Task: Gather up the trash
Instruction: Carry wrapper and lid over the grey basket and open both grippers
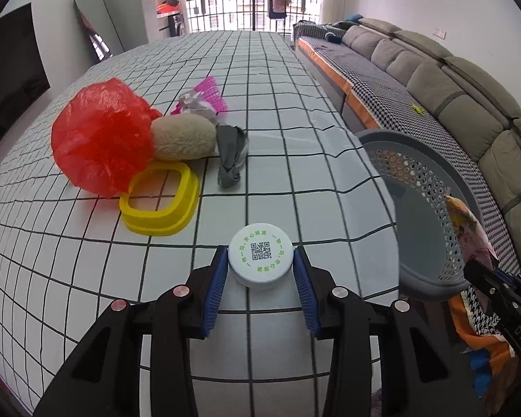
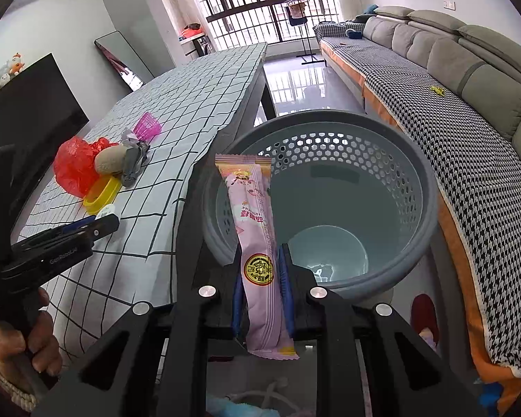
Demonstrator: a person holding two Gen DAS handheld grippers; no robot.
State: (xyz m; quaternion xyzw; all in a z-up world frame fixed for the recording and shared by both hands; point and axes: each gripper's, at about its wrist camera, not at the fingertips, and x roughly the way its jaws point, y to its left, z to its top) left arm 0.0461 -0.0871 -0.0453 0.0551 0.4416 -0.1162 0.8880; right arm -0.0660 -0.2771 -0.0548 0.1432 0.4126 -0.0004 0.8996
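Note:
My left gripper (image 1: 259, 267) is shut on a white round cap with a green QR label (image 1: 259, 255), low over the checked tablecloth (image 1: 295, 111). My right gripper (image 2: 262, 278) is shut on a long pink snack wrapper (image 2: 251, 215) and holds it over the near rim of the grey perforated basket (image 2: 423, 187), which stands beside the table's right edge. The basket (image 1: 430, 180) also shows in the left wrist view. On the table lie a red plastic bag (image 1: 100, 135), a grey crumpled wrapper (image 1: 231, 156) and a silver foil scrap (image 1: 194, 102).
A beige plush oval (image 1: 184, 139), a yellow frame (image 1: 161, 205) and a pink mesh cup (image 1: 212, 92) sit on the table. A grey sofa (image 2: 469, 80) with a houndstooth cover runs along the right. A dark screen (image 2: 27, 121) stands at the left.

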